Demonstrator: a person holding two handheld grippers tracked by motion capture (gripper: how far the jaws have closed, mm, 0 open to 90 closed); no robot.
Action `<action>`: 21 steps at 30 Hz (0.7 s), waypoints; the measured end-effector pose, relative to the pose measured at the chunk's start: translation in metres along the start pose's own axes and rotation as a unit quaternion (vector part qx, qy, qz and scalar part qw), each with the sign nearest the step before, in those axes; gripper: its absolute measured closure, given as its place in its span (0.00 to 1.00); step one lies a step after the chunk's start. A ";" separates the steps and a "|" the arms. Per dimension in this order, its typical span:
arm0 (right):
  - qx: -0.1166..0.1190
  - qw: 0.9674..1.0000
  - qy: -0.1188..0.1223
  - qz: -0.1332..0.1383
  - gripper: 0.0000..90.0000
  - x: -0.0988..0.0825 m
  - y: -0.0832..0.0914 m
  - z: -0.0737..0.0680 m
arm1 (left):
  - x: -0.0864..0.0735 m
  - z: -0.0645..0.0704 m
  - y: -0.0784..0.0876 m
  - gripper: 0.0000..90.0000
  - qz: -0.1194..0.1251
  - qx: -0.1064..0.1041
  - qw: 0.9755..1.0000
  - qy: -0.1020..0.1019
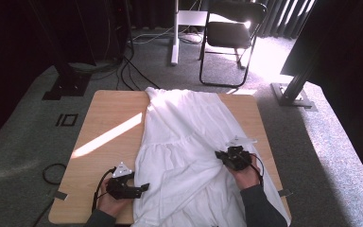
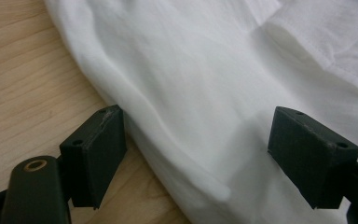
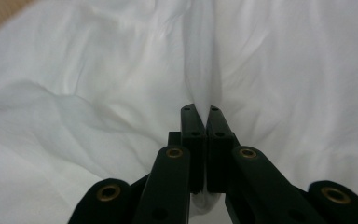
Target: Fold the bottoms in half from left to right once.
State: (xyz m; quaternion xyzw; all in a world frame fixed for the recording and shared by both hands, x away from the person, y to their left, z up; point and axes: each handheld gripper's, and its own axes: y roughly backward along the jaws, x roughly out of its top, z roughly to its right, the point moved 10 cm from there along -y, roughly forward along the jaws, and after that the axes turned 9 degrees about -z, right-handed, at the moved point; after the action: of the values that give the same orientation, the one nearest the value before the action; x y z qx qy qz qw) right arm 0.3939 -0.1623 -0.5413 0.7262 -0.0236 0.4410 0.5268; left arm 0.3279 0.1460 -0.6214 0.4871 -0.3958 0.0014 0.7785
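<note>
Wooden bench (image 1: 108,113): white dress (image 1: 184,127) lengthwise; left gripper (image 2: 193,158) agape astride its edge, right gripper (image 3: 204,116) pinching a fold.

Left claw (image 2: 196,154) spread wide; right claw (image 3: 207,119) clamped.

A garment (image 1: 184,142) lies along the counter (image 1: 108,118) from far edge to near edge. The left hand-held gripper (image 1: 142,188) sits at its near-left edge; the right hand-held gripper (image 1: 221,156) on its right half. A chair (image 1: 231,33) stands beyond the far edge.
</note>
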 end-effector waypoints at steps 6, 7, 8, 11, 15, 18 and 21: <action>-0.050 0.996 0.015 0.076 0.99 0.032 0.054 0.010 | 0.004 -0.001 -0.001 0.22 0.005 -0.001 1.000 0.015; -0.051 0.995 0.013 0.085 0.99 0.036 0.060 0.012 | 0.005 0.000 -0.002 0.22 0.002 -0.005 1.000 0.015; -0.054 0.994 0.014 0.089 0.99 0.039 0.065 0.013 | 0.007 0.001 -0.004 0.22 0.004 -0.008 1.000 0.015; -0.065 0.993 0.011 0.096 0.99 0.044 0.071 0.019 | 0.013 0.012 -0.012 0.25 0.007 -0.033 0.999 0.013; -0.067 0.993 0.008 0.100 0.99 0.045 0.074 0.022 | 0.021 0.030 -0.024 0.26 0.010 -0.049 0.999 -0.001; -0.073 0.992 0.012 0.105 0.99 0.047 0.078 0.022 | 0.029 0.044 -0.038 0.61 -0.007 -0.017 0.999 -0.041; -0.080 0.991 0.012 0.109 0.99 0.047 0.084 0.024 | 0.040 0.040 -0.028 0.95 0.019 0.002 0.998 -0.053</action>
State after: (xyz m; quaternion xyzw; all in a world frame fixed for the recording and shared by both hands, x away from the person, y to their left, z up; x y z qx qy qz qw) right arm 0.3952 -0.1980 -0.4492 0.6696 -0.1316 0.5015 0.5319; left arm 0.3417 0.0851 -0.6093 0.4804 -0.4458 -0.0093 0.7553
